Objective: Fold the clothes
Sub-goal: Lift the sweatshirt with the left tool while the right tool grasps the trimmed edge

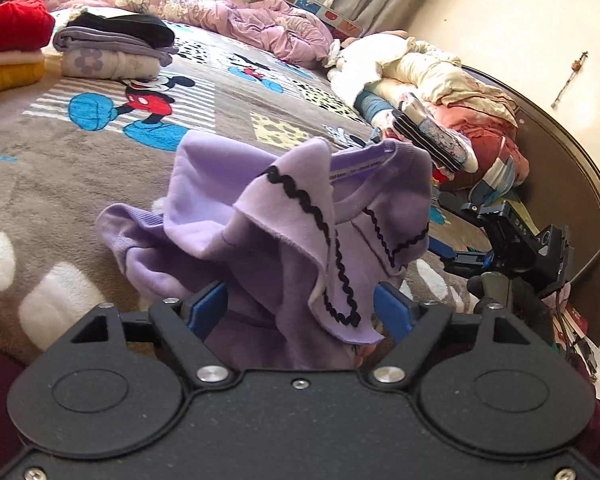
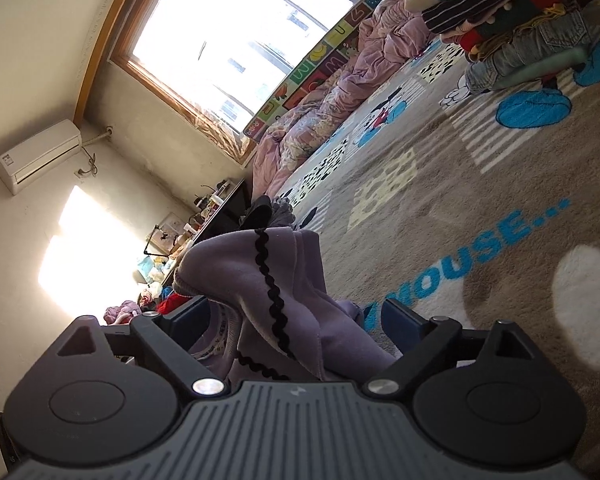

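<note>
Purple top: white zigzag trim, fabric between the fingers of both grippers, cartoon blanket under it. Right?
One thing is off: the zigzag trim on the purple top is black, not white, clear in the left wrist view. The rest holds: fabric sits between the fingers of the left gripper and the right gripper, and the cartoon blanket lies under it.

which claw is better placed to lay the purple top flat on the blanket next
Probably the left claw: the purple top bunches between both claws, but its view is level over the open blanket, while the right claw is tilted sideways.
</note>
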